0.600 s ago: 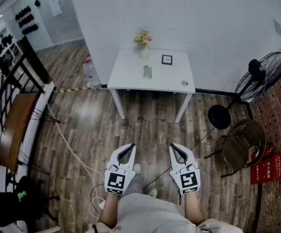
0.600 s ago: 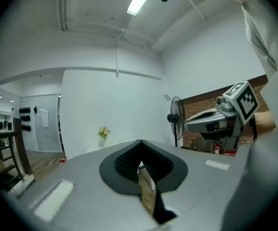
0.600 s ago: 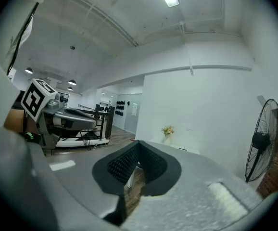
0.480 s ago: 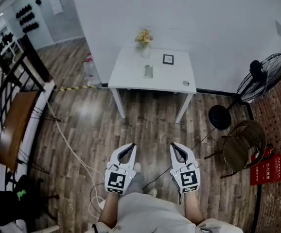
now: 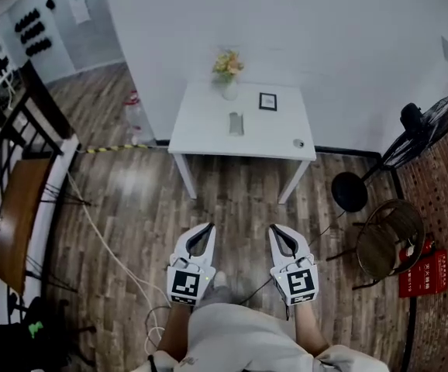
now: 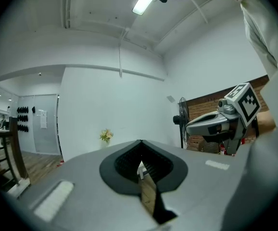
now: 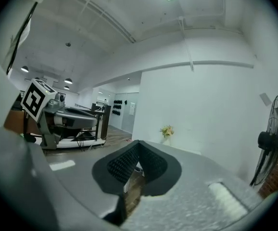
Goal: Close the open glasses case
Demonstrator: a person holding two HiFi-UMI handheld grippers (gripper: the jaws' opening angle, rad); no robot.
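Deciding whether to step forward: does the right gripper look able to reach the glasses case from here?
Probably not. The right gripper is near the person's body, and wooden floor separates it from the white table bearing the glasses case. Nothing blocks the way.

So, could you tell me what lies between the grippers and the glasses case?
Head view: only wooden floor, then the white table's front edge.

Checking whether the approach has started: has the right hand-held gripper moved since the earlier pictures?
Yes, slightly forward. In the head view, the gap between the right hand-held gripper and the front legs of the white table has narrowed.
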